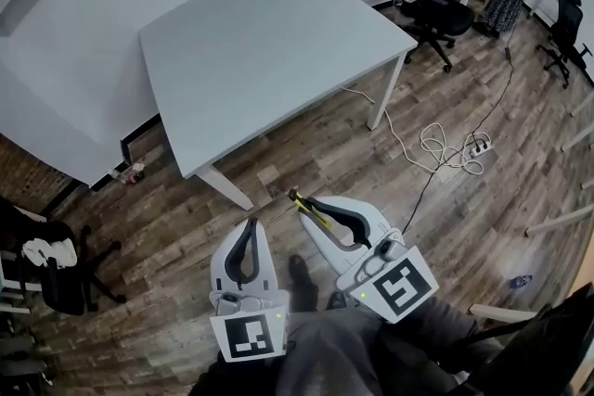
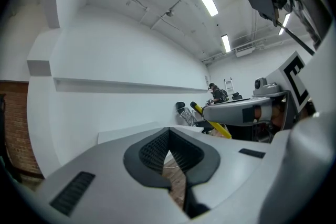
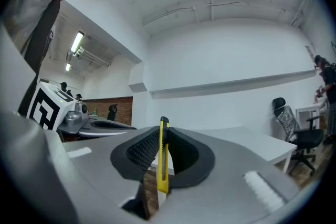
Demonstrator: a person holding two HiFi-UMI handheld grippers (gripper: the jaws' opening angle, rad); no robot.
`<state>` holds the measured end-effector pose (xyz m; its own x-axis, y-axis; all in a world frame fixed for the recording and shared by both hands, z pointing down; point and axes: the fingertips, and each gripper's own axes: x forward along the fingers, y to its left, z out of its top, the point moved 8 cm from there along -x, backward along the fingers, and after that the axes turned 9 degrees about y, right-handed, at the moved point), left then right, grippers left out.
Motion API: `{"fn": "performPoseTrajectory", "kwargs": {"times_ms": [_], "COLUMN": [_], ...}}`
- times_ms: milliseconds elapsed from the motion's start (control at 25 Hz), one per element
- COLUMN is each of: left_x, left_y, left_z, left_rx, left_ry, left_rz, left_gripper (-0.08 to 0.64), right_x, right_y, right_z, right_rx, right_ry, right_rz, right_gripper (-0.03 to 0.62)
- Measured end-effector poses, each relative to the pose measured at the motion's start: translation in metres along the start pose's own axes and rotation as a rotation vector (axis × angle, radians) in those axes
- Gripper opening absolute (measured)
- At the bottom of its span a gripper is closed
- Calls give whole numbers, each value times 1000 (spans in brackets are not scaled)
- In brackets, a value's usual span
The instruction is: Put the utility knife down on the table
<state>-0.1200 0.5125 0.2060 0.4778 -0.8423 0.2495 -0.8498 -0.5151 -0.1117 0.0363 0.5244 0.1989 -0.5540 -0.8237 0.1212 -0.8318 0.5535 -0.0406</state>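
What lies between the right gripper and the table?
Bare wood floor, per the head view; the right gripper, shut on the utility knife, is short of the table.

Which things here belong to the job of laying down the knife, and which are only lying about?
Job: utility knife; right gripper, shut on it; white table.
Lying about: power strip on the floor; black office chair.

White table on wooden floor

utility knife: yellow, black tip | table: white | floor: brown planks | chair: black
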Motion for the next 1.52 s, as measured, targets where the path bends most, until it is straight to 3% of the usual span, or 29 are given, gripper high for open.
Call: {"fn": "performPoseTrajectory", "kwargs": {"times_ms": [200,320,440,680,880,1160,1520], "left_x": [41,68,97,137,160,208,300], "left_y": [33,56,83,126,130,129,124], "left_z": [6,13,29,54,62,59,62], "left_rx": [4,47,84,61,55,48,25], "left_ry": [2,3,-35,-107,-122,-85,-17], "left_rz": [-11,-24,-22,-5,-18,-17,31], "left_gripper": [0,0,0,0,0,0,0], "right_x": [46,75,105,156,172,196,240], "right_y": [-22,-34,-47,-73,-95,-133,-215], "right_z": [4,8,16,42,54,38,28], "right_rx": [0,-2,-12,-84,-92,-61,5], "right_ry": [14,22,20,-28,-37,-2,14], "right_rz": [-5,-8,-20,-54,-74,-64,8], "right_gripper": [52,52,52,52,52,52,52]}}
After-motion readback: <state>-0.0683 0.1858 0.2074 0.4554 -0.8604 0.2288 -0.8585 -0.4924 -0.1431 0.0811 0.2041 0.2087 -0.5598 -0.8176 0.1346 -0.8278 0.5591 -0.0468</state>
